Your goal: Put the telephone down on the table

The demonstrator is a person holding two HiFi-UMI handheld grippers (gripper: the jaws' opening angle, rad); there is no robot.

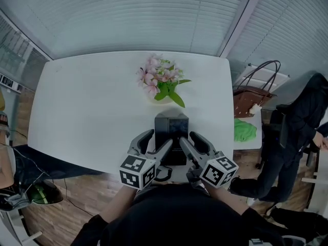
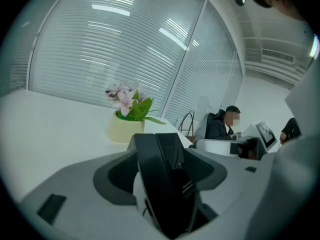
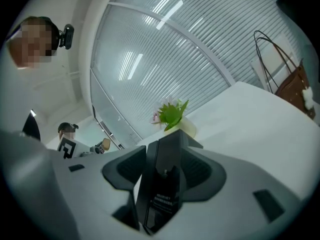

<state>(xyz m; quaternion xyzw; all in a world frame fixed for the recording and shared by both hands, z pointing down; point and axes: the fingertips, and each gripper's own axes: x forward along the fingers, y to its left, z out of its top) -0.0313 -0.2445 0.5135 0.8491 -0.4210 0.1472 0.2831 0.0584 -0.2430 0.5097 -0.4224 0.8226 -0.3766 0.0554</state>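
I am clamping the left hand-held gripper [image 1: 156,143] and right hand-held gripper [image 1: 193,142] on the telephone [image 1: 171,129], one per side for balance; it is sitting at the table's [image 1: 92,101] near edge; contact unconfirmed.

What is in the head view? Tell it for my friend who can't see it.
The left gripper and the right gripper clamp a black telephone at the near edge of a white table. Pink flowers stand beyond it; a brown handbag and a person are off to the right.
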